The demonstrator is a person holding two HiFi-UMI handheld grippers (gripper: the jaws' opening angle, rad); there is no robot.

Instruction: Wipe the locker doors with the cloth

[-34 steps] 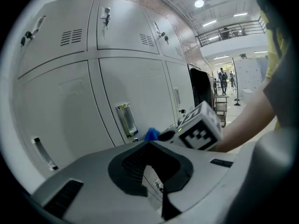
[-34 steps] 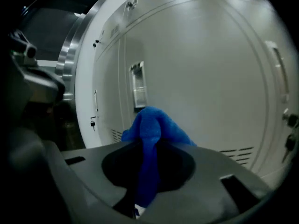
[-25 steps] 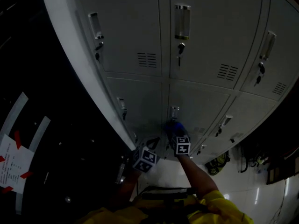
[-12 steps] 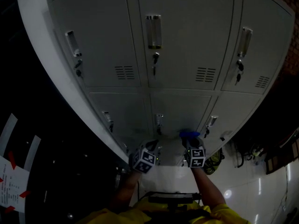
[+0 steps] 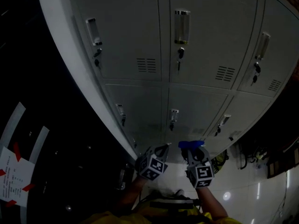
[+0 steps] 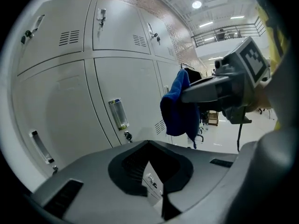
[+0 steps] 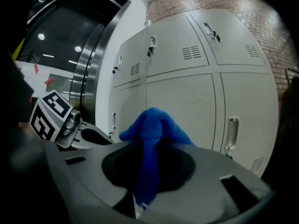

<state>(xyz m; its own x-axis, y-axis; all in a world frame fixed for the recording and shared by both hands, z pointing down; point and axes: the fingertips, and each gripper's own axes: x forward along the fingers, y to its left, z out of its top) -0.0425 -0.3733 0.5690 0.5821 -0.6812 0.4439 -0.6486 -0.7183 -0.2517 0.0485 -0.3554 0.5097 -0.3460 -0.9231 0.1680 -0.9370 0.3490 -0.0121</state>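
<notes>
The right gripper (image 7: 140,197) has its fingers pressed tight on a blue cloth (image 7: 153,136). The cloth bunches up above the fingers and a narrow strip of it hangs down through them. In the left gripper view it droops from the tips of those fingers (image 6: 202,92) in a loose fold.

The cloth is held low in front of the lockers (image 5: 205,55), at the level of the bottom rows. It is close to a lower locker door (image 5: 198,108). Whether it touches the metal cannot be told.

The left gripper (image 6: 156,197) is just beside the right one, on its left, and also points toward the lockers. Its fingers are drawn together to a thin slit and have hold of nothing. The two grippers do not touch.

The lockers are pale grey and stand in rows of three. Each door has an upright metal handle (image 5: 181,26) with a key (image 5: 180,53) hanging under it, and a small slotted vent (image 5: 147,64) near its lower corner. All the doors in view are closed.

In the head view a glossy light floor (image 5: 254,190) shows below the lockers on the right, with lamps reflected in it. White paper marked with red tape (image 5: 13,169) lies in the dark at far left. The right gripper view shows a brick wall (image 7: 224,6) above the lockers.
</notes>
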